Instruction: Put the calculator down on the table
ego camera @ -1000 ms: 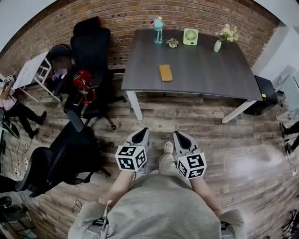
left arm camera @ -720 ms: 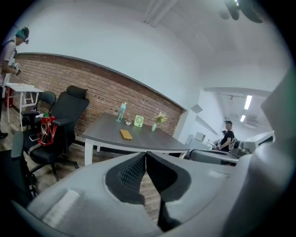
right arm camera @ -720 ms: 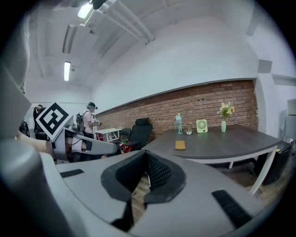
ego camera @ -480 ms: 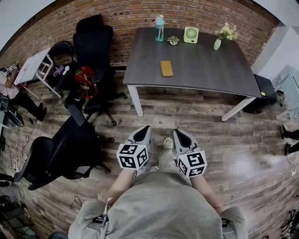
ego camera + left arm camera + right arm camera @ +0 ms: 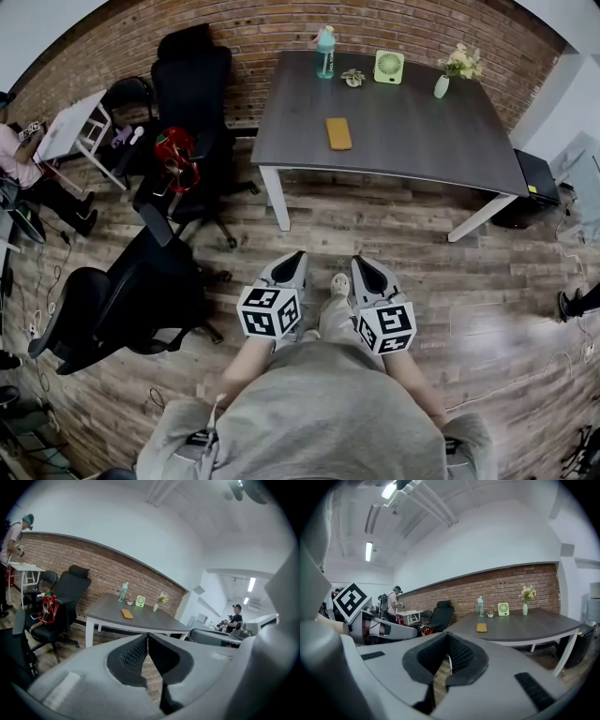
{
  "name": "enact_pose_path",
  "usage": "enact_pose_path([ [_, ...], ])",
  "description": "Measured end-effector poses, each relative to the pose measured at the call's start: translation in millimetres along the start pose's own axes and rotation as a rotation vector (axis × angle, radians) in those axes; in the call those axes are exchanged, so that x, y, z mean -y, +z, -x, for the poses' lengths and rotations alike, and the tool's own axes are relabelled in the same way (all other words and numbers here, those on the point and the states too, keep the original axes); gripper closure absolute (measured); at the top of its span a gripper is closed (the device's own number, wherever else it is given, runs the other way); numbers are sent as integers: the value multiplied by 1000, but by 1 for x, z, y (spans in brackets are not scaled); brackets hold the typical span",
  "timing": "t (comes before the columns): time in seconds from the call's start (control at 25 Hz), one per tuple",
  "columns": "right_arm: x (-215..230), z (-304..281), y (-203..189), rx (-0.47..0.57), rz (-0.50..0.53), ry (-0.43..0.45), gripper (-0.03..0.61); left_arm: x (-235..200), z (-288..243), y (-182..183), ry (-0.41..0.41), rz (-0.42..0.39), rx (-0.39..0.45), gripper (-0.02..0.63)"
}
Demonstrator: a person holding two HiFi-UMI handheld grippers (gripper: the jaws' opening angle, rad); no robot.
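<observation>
A flat yellow-orange calculator (image 5: 338,133) lies on the dark grey table (image 5: 412,141), left of its middle; it also shows as a calculator (image 5: 127,614) in the left gripper view and a calculator (image 5: 482,627) in the right gripper view. I stand on the wooden floor well back from the table. My left gripper (image 5: 292,256) and right gripper (image 5: 360,263) are held side by side in front of my body and point at the table. The left gripper (image 5: 148,635) has its pads together, empty. The right gripper (image 5: 448,637) has its tips meeting, empty too.
Along the table's far edge stand a teal bottle (image 5: 325,52), a small plant (image 5: 353,77), a green fan (image 5: 388,67) and a vase of flowers (image 5: 442,82). Black office chairs (image 5: 183,112) crowd the left; one bears a red thing (image 5: 176,155). A person (image 5: 19,159) stands at a white desk far left.
The head view has shifted a little, so the table sits slightly further right. Both grippers stay shut and side by side, almost in the same place. The person at far left has moved.
</observation>
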State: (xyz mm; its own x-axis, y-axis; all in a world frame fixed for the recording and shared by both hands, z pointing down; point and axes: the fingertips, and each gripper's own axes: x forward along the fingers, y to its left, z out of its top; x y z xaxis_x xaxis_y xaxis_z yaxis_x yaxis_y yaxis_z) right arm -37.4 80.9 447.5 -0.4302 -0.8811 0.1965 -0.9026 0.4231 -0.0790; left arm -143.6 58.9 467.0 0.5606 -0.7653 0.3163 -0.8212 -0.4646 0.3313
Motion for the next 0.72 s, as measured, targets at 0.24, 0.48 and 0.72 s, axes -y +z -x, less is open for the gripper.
enact_pose_path([
  [0.24,2,-1,-2,-3,-5,6,577,2,-3,1,0,-1,1,589],
  [0.48,7,-2,-1,-4,-13,10,577,2,-5,1,5,10,-2,589],
  [0.72,9,-4,-2,-5,-13,10,577,-2,-8,0,15,22,-1,589],
])
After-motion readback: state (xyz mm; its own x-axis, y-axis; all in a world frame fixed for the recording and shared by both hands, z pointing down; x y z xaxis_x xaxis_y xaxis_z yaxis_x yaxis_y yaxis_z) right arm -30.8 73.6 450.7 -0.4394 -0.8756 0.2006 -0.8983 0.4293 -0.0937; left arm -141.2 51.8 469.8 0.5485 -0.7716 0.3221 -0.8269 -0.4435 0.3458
